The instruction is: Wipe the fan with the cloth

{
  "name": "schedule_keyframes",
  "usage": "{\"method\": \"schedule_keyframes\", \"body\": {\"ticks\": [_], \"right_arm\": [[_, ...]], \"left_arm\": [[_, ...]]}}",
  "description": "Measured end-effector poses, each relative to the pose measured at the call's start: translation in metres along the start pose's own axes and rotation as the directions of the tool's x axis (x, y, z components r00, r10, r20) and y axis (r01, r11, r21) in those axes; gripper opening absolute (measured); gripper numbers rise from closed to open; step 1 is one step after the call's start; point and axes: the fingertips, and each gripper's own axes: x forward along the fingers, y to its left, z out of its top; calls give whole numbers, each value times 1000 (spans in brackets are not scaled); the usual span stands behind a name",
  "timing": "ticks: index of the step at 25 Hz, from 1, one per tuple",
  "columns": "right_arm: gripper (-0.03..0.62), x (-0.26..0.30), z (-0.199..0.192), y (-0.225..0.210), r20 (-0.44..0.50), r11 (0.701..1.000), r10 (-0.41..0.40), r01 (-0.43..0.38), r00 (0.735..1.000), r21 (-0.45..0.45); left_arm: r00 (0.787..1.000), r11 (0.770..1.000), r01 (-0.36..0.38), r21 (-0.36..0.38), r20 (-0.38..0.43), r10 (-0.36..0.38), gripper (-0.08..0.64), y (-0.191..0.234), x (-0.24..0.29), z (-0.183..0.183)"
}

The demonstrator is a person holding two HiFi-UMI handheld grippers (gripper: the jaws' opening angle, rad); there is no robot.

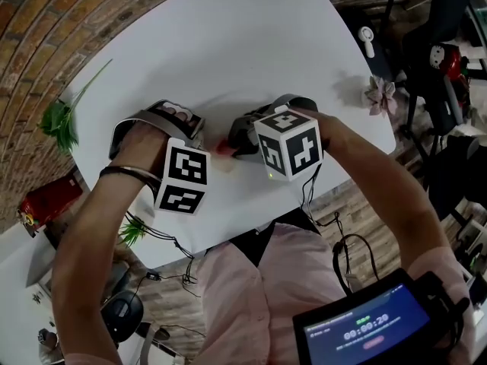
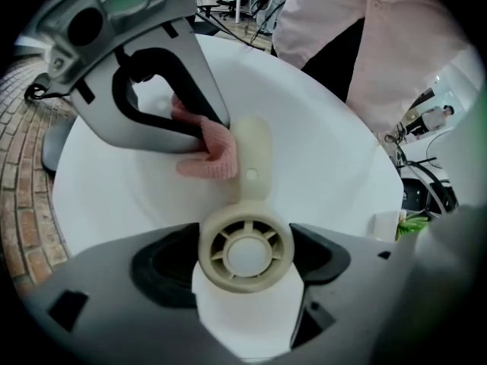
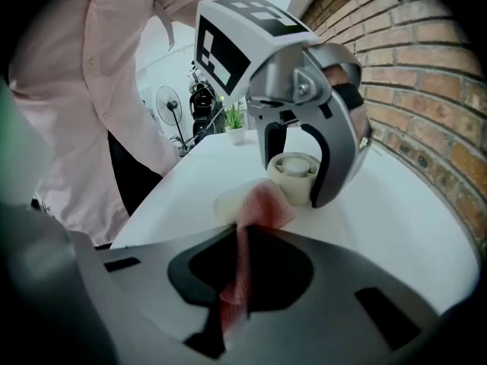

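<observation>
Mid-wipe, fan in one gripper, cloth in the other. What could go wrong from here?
1. The left gripper clamps the fan only by its round head; pressure on the free handle could twist it in the jaws.
2. The right gripper pinches just a thin fold of the cloth, which might pull out while rubbing.

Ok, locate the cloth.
Mid head view, the cloth is clamped in the right gripper, its free end against the handle of the fan held by the left gripper.
</observation>
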Motion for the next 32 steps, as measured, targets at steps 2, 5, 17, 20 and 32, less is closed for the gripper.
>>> {"method": "schedule_keyframes", "body": {"ticks": [2,5,17,20,32], "right_arm": [[28,-1,-2,2,3,1000,-11,11,1000,15],[28,-4,-5,4,5,999,-26,26,1000,37],[28,-13,-17,9,21,985,-88,83,996,148],[28,-14,-16,9,23,980,-106,101,994,170],[29,-2,8,13,113,918,-243,191,963,347]], "left_arm": [[1000,1000,6,-21,5,-6,370,0,0,0],[1000,998,13,-53,16,-12,370,1,1,0],[996,939,38,-343,94,-6,371,9,1,-6],[995,903,42,-428,101,2,371,11,0,-8],[964,569,74,-819,206,171,374,34,-5,0]]}}
